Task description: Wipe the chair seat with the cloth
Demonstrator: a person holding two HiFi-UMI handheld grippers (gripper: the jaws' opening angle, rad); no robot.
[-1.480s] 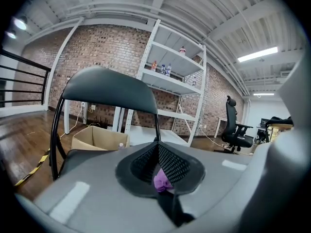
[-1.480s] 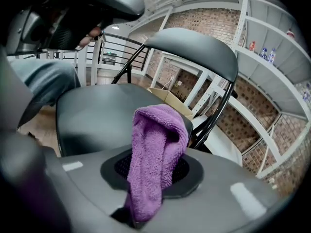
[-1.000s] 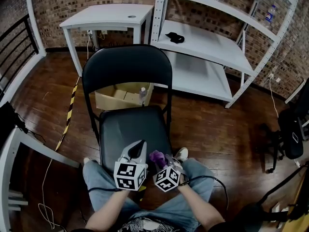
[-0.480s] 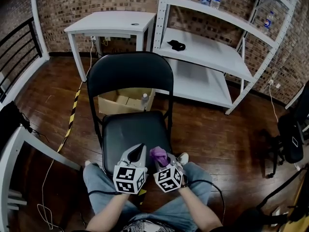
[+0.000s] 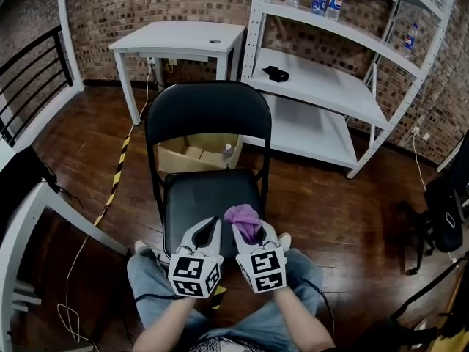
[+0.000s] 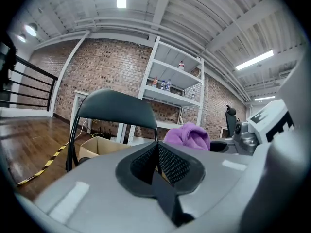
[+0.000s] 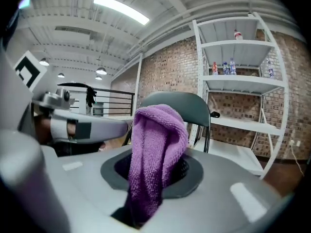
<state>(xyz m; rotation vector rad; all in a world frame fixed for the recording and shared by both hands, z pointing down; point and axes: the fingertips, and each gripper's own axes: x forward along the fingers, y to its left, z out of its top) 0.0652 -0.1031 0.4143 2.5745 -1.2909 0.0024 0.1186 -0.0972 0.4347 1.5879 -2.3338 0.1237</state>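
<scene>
Compared with a second ago, the purple cloth (image 5: pixel 244 221) sits higher at lower centre, above the chair seat's (image 5: pixel 209 193) front, clamped in the right gripper (image 5: pixel 250 235). The left gripper (image 5: pixel 207 232) stays beside it, jaws together and empty. Both grippers hide the seat's front edge.

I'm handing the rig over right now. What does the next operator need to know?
Left tool: shut, empty, beside the right one.
Right tool: shut on the purple terry cloth, which pokes out past its tips.
Black folding chair's seat lies just ahead of both tools; whether the cloth touches it is unclear.
Done: cloth in grip. Left: wipe the seat.
</scene>
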